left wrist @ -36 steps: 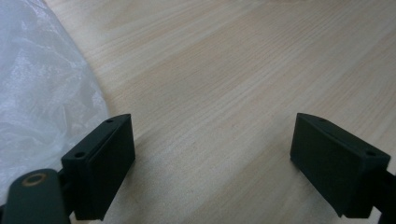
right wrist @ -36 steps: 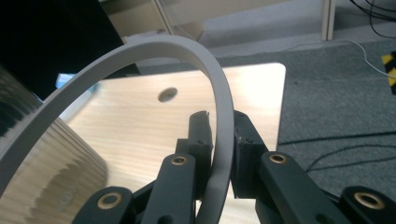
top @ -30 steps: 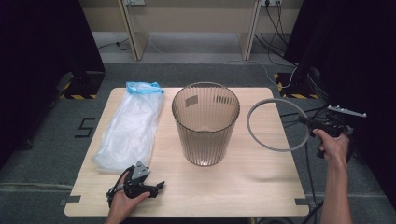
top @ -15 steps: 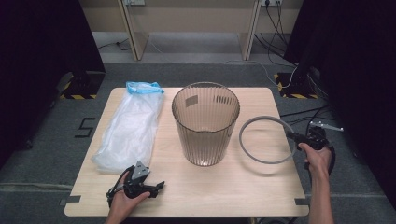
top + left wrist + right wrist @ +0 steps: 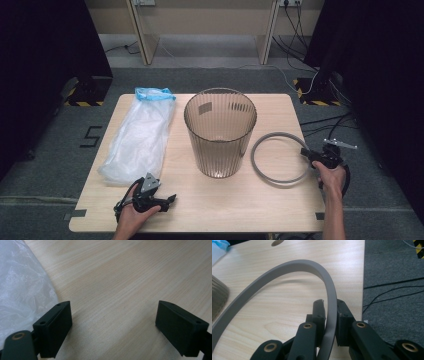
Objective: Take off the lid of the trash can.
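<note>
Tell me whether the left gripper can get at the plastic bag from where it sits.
Probably yes. The left gripper rests open on the table just beside the plastic bag's near end, with bare wood between them; the bin stands off to the other side.

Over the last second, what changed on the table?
The right gripper, shut on the grey ring, came down and toward the bin, bringing the ring from tilted in the air to low over the table. Unchanged: left gripper open near the plastic bag; bin and bag unmoved.
</note>
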Motion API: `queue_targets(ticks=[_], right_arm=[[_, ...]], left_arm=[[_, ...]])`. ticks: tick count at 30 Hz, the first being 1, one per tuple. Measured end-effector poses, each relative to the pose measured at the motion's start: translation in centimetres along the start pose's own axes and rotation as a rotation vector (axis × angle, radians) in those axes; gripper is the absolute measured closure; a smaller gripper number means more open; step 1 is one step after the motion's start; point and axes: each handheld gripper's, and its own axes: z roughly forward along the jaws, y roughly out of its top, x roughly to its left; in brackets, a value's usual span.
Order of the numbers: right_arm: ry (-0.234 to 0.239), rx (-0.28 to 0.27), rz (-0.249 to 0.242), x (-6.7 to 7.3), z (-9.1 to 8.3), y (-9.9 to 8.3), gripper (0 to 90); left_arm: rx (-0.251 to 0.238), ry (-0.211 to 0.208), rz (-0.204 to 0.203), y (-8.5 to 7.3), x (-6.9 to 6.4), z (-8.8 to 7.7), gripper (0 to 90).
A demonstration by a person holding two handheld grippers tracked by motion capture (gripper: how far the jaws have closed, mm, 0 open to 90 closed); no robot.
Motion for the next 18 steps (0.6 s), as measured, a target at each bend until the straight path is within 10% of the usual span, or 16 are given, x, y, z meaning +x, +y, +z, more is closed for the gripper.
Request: queue_targets(ticks=[18], right_arm=[[-0.09, 0.04, -0.057, 0.45, 0.58, -0.32, 79.0]], left_arm=[[0.0, 0.004, 0.002, -0.01, -0.03, -0.04, 13.2]])
